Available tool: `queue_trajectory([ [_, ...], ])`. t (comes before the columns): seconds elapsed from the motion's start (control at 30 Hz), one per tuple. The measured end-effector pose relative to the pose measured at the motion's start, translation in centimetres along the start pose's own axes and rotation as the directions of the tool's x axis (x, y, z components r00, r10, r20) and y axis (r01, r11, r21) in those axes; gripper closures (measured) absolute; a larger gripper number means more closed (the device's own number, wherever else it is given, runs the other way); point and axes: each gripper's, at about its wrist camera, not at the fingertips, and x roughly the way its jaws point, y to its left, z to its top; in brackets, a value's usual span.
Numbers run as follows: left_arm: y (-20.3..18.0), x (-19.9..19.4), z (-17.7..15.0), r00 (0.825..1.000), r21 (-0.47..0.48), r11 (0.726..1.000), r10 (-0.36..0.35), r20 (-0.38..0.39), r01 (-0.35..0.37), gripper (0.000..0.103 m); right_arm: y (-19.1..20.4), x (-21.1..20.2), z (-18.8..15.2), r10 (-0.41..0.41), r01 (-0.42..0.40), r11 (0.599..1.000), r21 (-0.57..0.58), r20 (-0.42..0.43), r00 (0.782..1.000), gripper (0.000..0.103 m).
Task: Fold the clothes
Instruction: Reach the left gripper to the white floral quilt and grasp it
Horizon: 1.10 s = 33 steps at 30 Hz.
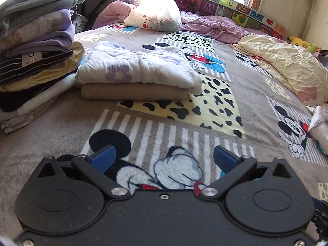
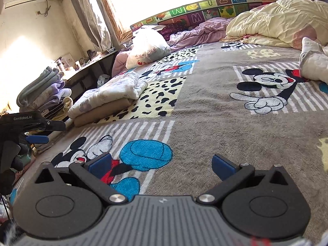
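Note:
A folded white garment with purple flowers [image 1: 135, 67] lies on a folded tan garment [image 1: 133, 93] on the Mickey Mouse blanket [image 1: 246, 94]; the pair also shows in the right wrist view [image 2: 110, 94]. A tall stack of folded clothes [image 1: 34, 47] stands at the left, also visible in the right wrist view [image 2: 43, 94]. An unfolded white garment [image 2: 313, 61] lies at the right, its edge seen in the left wrist view [image 1: 319, 127]. My left gripper [image 1: 164, 157] is open and empty above the blanket. My right gripper [image 2: 162, 164] is open and empty. The left gripper also shows at the right wrist view's left edge [image 2: 37, 138].
A cream quilt [image 1: 287, 61] and a purple quilt [image 1: 205, 26] lie bunched at the back. A white plastic bag [image 1: 155, 12] sits near the headboard [image 1: 225, 4]. A desk with small items [image 2: 86, 63] stands beyond the bed's left side.

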Motion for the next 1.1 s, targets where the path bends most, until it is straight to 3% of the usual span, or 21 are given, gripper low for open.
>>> queue_trajectory([
  [0.17,1.8,4.3,2.9,0.999,-0.035,0.999,0.033,0.022,-0.032,0.004,-2.7,2.8,-0.3,0.0,0.002,0.999,0.039,-0.045,0.999,0.0],
  [0.23,2.8,5.5,4.1,0.997,-0.069,0.997,0.036,0.066,-0.032,0.01,-3.1,3.9,-0.1,-0.013,0.014,0.999,0.03,-0.052,0.999,0.0],
  [0.33,4.3,7.5,6.2,0.991,-0.113,0.994,0.021,0.131,-0.006,0.031,-3.7,5.1,-0.1,-0.032,0.033,0.999,0.008,-0.048,0.998,0.0],
  [0.53,5.8,11.2,9.9,0.982,-0.112,0.993,0.051,0.182,-0.031,0.046,-4.1,6.0,-0.6,-0.04,0.04,0.999,-0.026,-0.025,0.999,0.0],
  [0.73,5.9,15.1,11.4,0.993,-0.044,0.996,0.078,0.084,-0.075,0.058,-4.2,6.0,-0.8,-0.025,0.025,0.999,-0.029,-0.014,1.0,0.0],
  [0.8,5.4,14.7,11.5,0.994,-0.007,0.997,0.08,0.075,-0.08,0.089,-4.3,6.0,-0.8,-0.023,0.023,0.999,-0.026,-0.013,1.0,0.0],
  [0.83,5.1,14.4,11.5,0.994,0.011,0.997,0.082,0.07,-0.083,0.097,-4.3,6.0,-0.8,-0.023,0.022,0.999,-0.025,-0.012,1.0,0.0],
  [0.93,4.8,13.5,11.6,0.996,0.037,0.997,0.071,0.055,-0.074,0.101,-4.4,5.8,-0.8,-0.019,0.019,1.0,-0.015,-0.006,1.0,0.0],
  [1.1,3.0,9.0,11.9,0.992,0.061,0.997,0.03,0.126,-0.038,0.103,-4.5,5.4,-0.6,-0.019,0.019,1.0,0.003,0.004,1.0,0.0],
])
